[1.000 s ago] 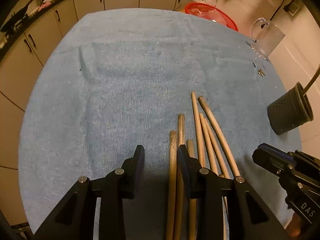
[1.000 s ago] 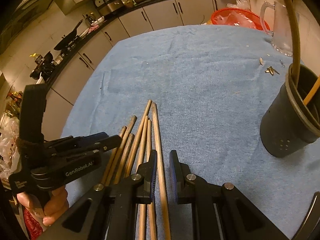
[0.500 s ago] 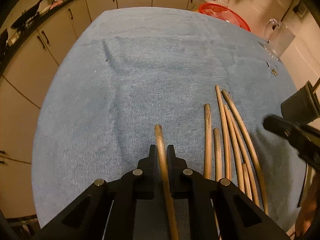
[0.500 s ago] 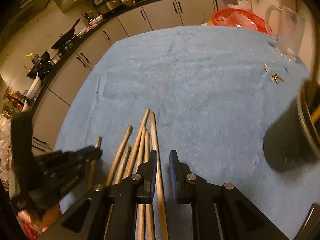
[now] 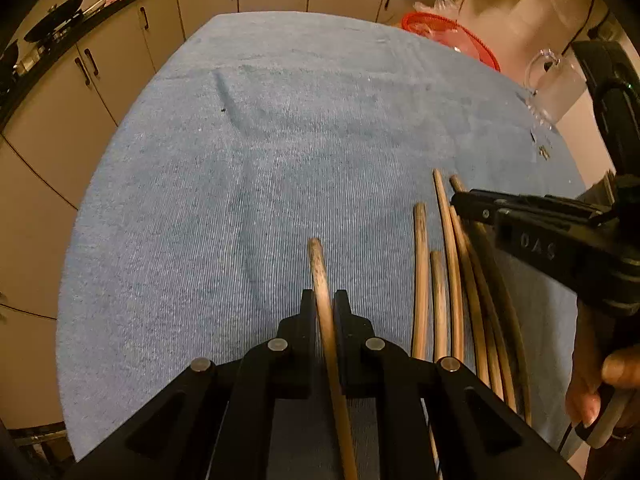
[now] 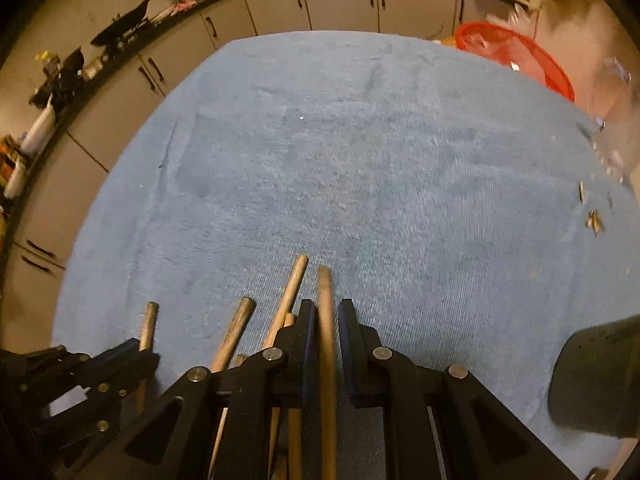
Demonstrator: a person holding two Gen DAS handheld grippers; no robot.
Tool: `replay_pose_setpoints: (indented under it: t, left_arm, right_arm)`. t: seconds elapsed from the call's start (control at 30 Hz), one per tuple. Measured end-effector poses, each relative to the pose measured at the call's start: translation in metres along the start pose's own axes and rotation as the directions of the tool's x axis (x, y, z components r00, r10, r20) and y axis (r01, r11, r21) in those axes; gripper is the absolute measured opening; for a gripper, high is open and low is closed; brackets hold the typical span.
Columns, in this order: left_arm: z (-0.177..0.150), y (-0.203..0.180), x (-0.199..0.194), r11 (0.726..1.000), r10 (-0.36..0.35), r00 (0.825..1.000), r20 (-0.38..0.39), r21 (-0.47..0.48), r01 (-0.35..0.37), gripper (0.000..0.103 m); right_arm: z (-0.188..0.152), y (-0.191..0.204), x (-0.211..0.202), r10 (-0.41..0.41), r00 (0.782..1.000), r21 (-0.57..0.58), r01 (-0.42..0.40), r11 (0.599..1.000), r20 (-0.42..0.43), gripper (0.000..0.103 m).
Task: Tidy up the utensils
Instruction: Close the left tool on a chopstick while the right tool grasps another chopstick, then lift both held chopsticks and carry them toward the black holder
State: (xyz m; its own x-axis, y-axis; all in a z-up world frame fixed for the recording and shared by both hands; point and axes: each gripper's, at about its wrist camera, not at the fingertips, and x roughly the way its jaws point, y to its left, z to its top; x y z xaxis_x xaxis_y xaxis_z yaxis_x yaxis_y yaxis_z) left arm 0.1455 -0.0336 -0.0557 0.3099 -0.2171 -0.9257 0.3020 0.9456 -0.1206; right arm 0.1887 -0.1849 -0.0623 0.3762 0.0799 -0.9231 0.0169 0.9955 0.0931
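My left gripper [image 5: 324, 306] is shut on a wooden chopstick [image 5: 319, 268] that lies apart from the others on the blue towel [image 5: 260, 168]. Several more chopsticks [image 5: 444, 276] lie side by side to its right. My right gripper [image 5: 460, 200] reaches over their far ends, held by a hand [image 5: 592, 384]. In the right wrist view my right gripper [image 6: 325, 312] is shut on one chopstick [image 6: 325, 284] at the right of the bundle [image 6: 286, 296]. The left gripper [image 6: 138, 354] is at lower left with its chopstick [image 6: 150, 320]. A black utensil holder [image 6: 596, 376] stands at the right edge.
A red basket [image 5: 452, 32] sits at the towel's far right corner, and a glass jug [image 5: 556, 88] stands nearer along the right side. Small scraps [image 6: 594, 220] lie near the right edge. Cabinets [image 5: 120, 64] run round the far and left sides.
My left gripper closed on the leftmost chopstick and drew it left, away from the bundle. My right gripper moved left over the bundle, and the holder slid to its view's right edge.
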Motion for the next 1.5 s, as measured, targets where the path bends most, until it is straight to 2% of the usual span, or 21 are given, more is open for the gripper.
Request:
replay_pose_setpoints:
  t: [0.1,0.17,0.23,0.3,0.4,0.47,0.63,0.77,0.87,0.97,1.1,1.2,1.27,1.33,1.5]
  left_arm:
    - [0.005,0.001,0.001,1.0,0.005,1.0,-0.005,0.0,-0.005,0.01]
    - [0.006,-0.004,0.002,1.0,0.027,1.0,0.003,0.013,-0.027,0.008]
    - [0.005,-0.009,0.003,1.0,0.02,0.999,0.039,0.013,-0.02,0.007]
    - [0.0,-0.011,-0.002,1.0,-0.021,0.997,0.071,0.002,0.021,0.007]
    - [-0.006,-0.009,-0.024,0.998,-0.058,0.989,0.133,-0.009,0.06,0.007]
    - [-0.008,-0.009,-0.045,0.997,-0.07,0.981,0.184,-0.015,0.074,0.007]
    - [-0.015,-0.007,-0.094,0.997,-0.069,0.954,0.292,-0.019,0.078,0.007]
    - [-0.027,-0.011,-0.127,0.996,-0.075,0.93,0.359,-0.007,0.083,0.007]
    - [-0.037,-0.02,-0.148,0.998,-0.061,0.911,0.409,0.007,0.064,0.007]
    - [-0.037,-0.026,-0.161,0.998,-0.07,0.894,0.442,0.027,0.064,0.007]
    - [-0.043,-0.037,-0.173,0.997,-0.075,0.881,0.467,0.059,0.054,0.007]
    - [-0.042,-0.043,-0.175,0.996,-0.08,0.88,0.467,0.072,0.053,0.007]
    - [-0.046,-0.044,-0.182,0.995,-0.086,0.878,0.47,0.079,0.055,0.007]
    - [-0.046,-0.044,-0.185,0.996,-0.084,0.874,0.478,0.077,0.053,0.007]
    - [-0.05,-0.048,-0.196,0.995,-0.096,0.861,0.499,0.083,0.062,0.007]
  right_arm:
    - [0.004,0.002,0.001,-0.017,1.0,-0.025,0.017,1.0,0.001,0.008]
    - [0.003,-0.005,-0.002,0.026,1.0,0.01,-0.026,1.0,0.013,0.008]
    - [-0.001,-0.01,-0.013,0.062,0.997,0.027,-0.064,0.998,0.053,0.007]
    - [-0.008,-0.017,-0.031,0.079,0.991,0.043,-0.084,0.995,0.108,0.007]
    - [-0.024,-0.023,-0.07,0.115,0.97,0.05,-0.128,0.991,0.214,0.007]
    - [-0.034,-0.024,-0.097,0.115,0.95,0.047,-0.135,0.99,0.292,0.007]
    - [-0.065,-0.029,-0.16,0.112,0.877,0.041,-0.148,0.988,0.468,0.007]
    - [-0.086,-0.037,-0.192,0.115,0.822,0.055,-0.175,0.983,0.557,0.007]
    - [-0.098,-0.037,-0.212,0.133,0.796,0.057,-0.205,0.977,0.59,0.007]
    - [-0.112,-0.035,-0.225,0.112,0.775,0.057,-0.187,0.981,0.622,0.007]
    - [-0.123,-0.033,-0.236,0.114,0.736,0.046,-0.193,0.98,0.668,0.007]
    - [-0.129,-0.036,-0.245,0.116,0.706,0.053,-0.213,0.976,0.698,0.007]
    - [-0.13,-0.039,-0.251,0.107,0.699,0.059,-0.209,0.976,0.707,0.007]
    - [-0.134,-0.04,-0.257,0.102,0.682,0.06,-0.21,0.976,0.724,0.007]
    - [-0.136,-0.042,-0.26,0.094,0.669,0.067,-0.211,0.975,0.737,0.007]
